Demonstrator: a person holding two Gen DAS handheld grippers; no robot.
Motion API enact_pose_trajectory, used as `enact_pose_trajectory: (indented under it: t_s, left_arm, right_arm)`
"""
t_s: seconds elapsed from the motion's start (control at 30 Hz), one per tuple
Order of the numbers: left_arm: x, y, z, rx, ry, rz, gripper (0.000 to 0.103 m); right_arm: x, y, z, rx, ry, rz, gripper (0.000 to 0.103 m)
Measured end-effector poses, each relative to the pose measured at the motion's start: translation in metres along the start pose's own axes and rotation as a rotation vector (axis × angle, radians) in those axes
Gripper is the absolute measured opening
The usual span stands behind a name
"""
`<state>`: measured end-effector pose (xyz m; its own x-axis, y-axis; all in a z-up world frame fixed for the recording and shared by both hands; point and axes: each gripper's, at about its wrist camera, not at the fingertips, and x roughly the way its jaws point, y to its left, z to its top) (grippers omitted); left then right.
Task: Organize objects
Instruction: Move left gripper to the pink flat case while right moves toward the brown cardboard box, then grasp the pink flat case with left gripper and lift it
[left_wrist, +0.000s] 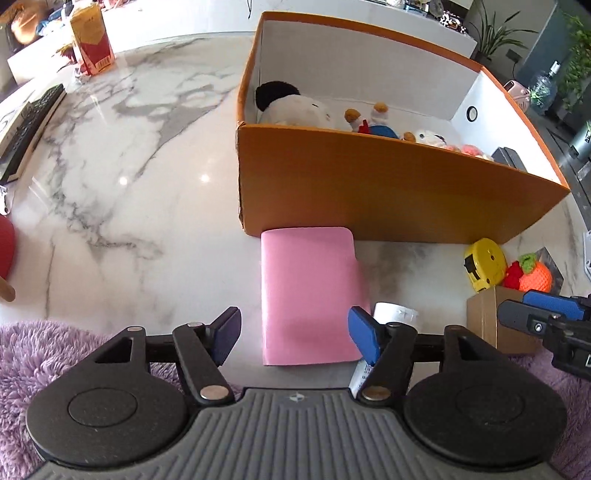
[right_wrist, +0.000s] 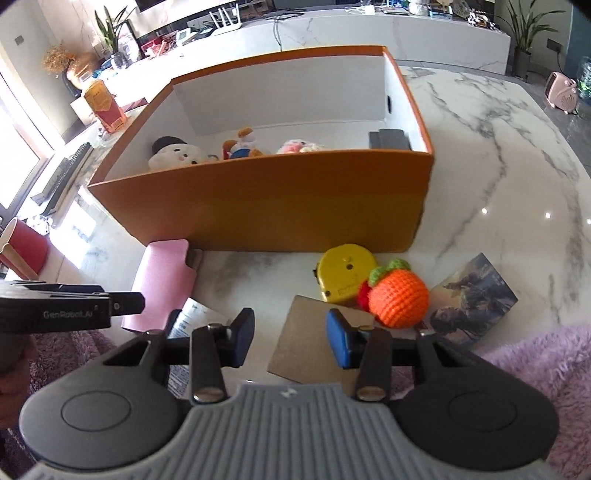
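Note:
An orange box (left_wrist: 388, 192) (right_wrist: 277, 199) with white inner walls stands on the marble table and holds several plush toys (left_wrist: 295, 107). A pink case (left_wrist: 306, 280) (right_wrist: 162, 280) lies flat against its near wall. My left gripper (left_wrist: 295, 325) hangs open just above the case's near end, its pads clear of it. My right gripper (right_wrist: 290, 325) is open above a small brown cardboard box (right_wrist: 306, 343) (left_wrist: 491, 321). Just past that box lie a yellow tape measure (right_wrist: 345, 271) (left_wrist: 485, 264) and an orange crocheted fruit (right_wrist: 399, 299) (left_wrist: 535, 275).
A printed white leaflet (left_wrist: 395, 314) (right_wrist: 192, 321) lies between the case and the brown box. A picture booklet (right_wrist: 472, 299) sits right of the fruit. A keyboard (left_wrist: 29, 125), a red and yellow bag (left_wrist: 90, 40) and a red cup (right_wrist: 26, 245) are at the left. Purple fluffy fabric (left_wrist: 37, 350) covers the near edge.

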<state>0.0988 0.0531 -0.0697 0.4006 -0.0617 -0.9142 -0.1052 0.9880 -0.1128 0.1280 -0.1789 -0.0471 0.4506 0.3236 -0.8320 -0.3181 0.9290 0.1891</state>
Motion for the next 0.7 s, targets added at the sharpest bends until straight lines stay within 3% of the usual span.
enact_pose_trajectory:
  t_s: [0.17, 0.4, 0.7]
  left_arm:
    - [0.02, 0.009, 0.007, -0.069, 0.06, -0.031, 0.076]
    - [0.034, 0.019, 0.01, -0.147, 0.082, -0.117, 0.083]
    - [0.036, 0.011, 0.014, -0.105, 0.061, -0.109, 0.075]
  right_arm:
    - [0.01, 0.011, 0.008, -0.034, 0.007, -0.007, 0.046]
    - [0.017, -0.001, 0.012, 0.003, 0.019, -0.009, 0.046]
    - [0.03, 0.016, 0.021, -0.051, 0.016, 0.043, 0.042]
